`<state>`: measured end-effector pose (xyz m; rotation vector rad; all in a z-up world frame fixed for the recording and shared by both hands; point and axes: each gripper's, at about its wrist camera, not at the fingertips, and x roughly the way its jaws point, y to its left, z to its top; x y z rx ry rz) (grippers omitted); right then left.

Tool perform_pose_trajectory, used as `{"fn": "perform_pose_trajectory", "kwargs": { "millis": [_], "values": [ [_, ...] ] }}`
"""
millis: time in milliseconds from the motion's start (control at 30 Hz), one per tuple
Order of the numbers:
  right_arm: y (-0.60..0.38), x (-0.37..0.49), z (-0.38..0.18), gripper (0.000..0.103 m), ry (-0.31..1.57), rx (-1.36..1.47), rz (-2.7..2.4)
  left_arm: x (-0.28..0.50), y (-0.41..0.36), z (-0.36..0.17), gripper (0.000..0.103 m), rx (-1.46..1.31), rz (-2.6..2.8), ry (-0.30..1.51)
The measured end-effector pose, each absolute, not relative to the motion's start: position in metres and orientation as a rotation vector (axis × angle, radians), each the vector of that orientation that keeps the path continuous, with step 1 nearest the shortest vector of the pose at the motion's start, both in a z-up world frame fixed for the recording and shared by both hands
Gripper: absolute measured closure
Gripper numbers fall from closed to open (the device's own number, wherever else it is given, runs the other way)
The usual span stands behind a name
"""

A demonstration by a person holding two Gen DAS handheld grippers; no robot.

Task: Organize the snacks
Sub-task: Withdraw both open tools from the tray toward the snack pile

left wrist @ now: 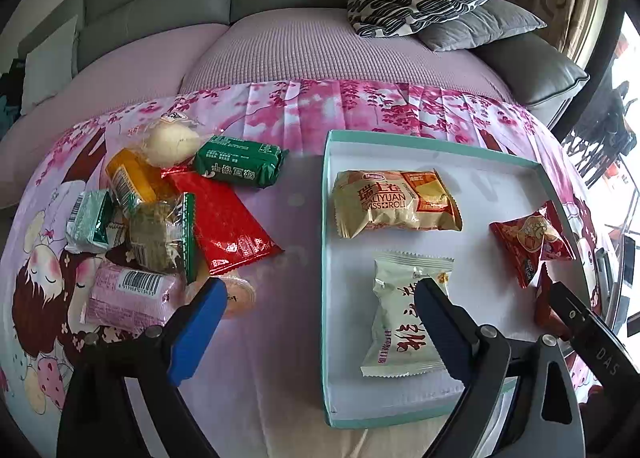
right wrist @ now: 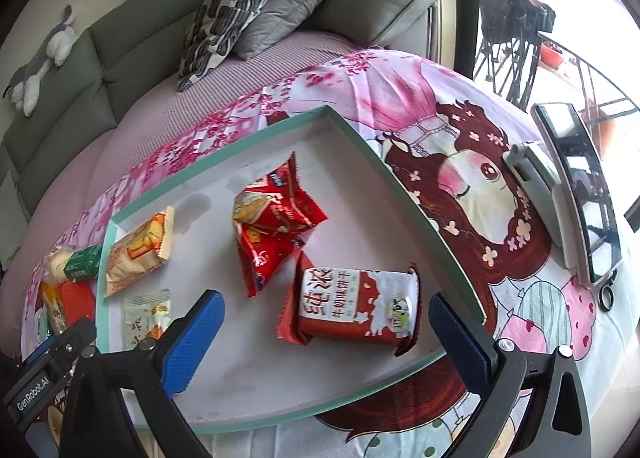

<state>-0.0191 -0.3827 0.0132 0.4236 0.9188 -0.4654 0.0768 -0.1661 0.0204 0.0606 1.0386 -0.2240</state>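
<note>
- Both sets of fingers stand wide apart, gripping nothing: left gripper (left wrist: 316, 332) straddles the tray's edge, right gripper (right wrist: 326, 342) hangs over the milk biscuit pack (right wrist: 356, 308).
- Teal-rimmed tray (left wrist: 432, 145) collects sorted snacks on the counter.
- Unsorted snack pile (left wrist: 160, 217) waits beside it.
- Swiss roll packet (left wrist: 394, 203) lies inside.
</note>
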Motion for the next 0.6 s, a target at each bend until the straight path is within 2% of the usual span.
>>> {"fn": "perform_pose_trajectory", "kwargs": {
  "millis": [367, 600],
  "values": [
    [-0.343, -0.007, 0.023, 0.000, 0.899, 0.330, -0.376, 0.076, -0.163, 0.020, 0.005, 0.087, -0.229, 1.081],
    [-0.312, 0.001, 0.022, 0.000, 0.914, 0.277, -0.305, 0.081, -0.130, 0.022, 0.005, 0.095, -0.173, 1.127]
  ]
}}
